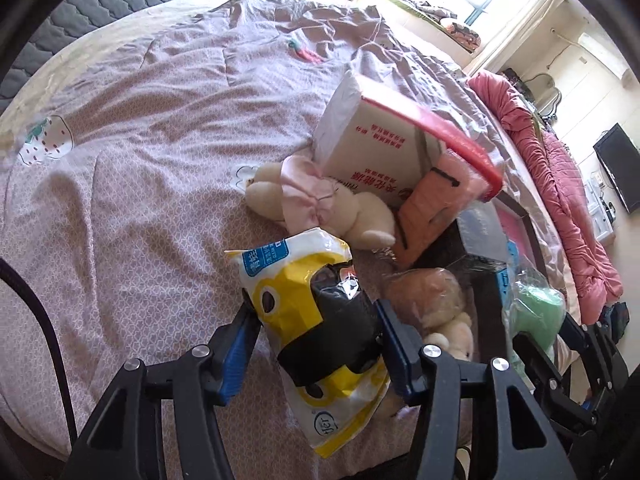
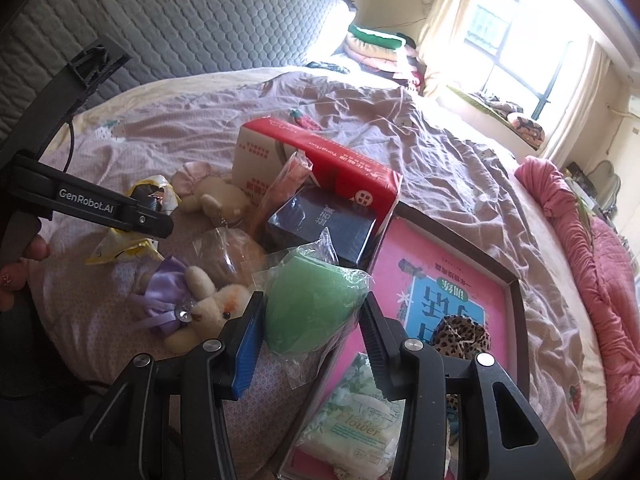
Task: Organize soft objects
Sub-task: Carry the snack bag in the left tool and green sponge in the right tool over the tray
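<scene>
My left gripper [image 1: 316, 312] is shut on a yellow, white and black soft tissue pack [image 1: 296, 276], its blue pads pressing both sides just above the lilac bedspread [image 1: 140, 184]. My right gripper [image 2: 312, 300] is shut on a green sponge in clear wrap [image 2: 308, 292], held over the edge of a dark tray [image 2: 516, 292]. A cream plush in a pink dress [image 1: 320, 200] lies beyond the pack. A plush in a purple dress [image 2: 192, 300] and a bagged brown soft lump [image 2: 228, 252] lie left of the sponge. In the right wrist view, one finger [image 2: 120, 210] of the left gripper shows at the left.
A red and white tissue box [image 2: 320, 160], an orange pack [image 1: 424, 216] and a dark blue box [image 2: 324, 232] are piled mid-bed. The tray holds a pink book [image 2: 440, 280], a leopard scrunchie [image 2: 460, 336] and a floral tissue pack [image 2: 356, 428]. A pink quilt [image 2: 580, 248] lies right.
</scene>
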{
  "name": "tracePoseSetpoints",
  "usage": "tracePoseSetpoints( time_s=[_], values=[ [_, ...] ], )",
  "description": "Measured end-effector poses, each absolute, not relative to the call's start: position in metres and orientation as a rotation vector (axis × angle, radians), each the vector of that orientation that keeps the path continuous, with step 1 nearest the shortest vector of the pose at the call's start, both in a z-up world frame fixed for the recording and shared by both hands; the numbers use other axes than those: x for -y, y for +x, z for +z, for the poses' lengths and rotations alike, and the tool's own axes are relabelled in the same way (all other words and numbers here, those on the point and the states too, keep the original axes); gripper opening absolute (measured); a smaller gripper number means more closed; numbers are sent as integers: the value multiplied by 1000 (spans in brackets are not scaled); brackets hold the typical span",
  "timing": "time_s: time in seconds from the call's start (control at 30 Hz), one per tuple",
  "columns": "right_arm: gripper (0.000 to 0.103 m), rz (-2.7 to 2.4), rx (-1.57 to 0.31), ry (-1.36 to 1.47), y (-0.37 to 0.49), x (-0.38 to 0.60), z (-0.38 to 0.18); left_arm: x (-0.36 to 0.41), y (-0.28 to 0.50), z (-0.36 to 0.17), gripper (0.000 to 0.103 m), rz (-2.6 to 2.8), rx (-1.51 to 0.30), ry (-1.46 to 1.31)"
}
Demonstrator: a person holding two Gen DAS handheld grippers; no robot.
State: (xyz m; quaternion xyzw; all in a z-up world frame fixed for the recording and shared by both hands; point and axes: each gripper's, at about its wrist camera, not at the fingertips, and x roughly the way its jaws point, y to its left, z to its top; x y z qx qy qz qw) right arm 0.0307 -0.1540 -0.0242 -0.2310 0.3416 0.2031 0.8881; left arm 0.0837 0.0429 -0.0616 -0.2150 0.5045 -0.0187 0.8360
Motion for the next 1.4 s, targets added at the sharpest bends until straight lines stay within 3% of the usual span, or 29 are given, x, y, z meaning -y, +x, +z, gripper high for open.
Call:
tracePoseSetpoints(
  time_s=[1.4],
  values=[
    [48, 223, -580, -237, 17, 253, 52, 58, 56, 26, 57, -226, -854, -242]
  ],
)
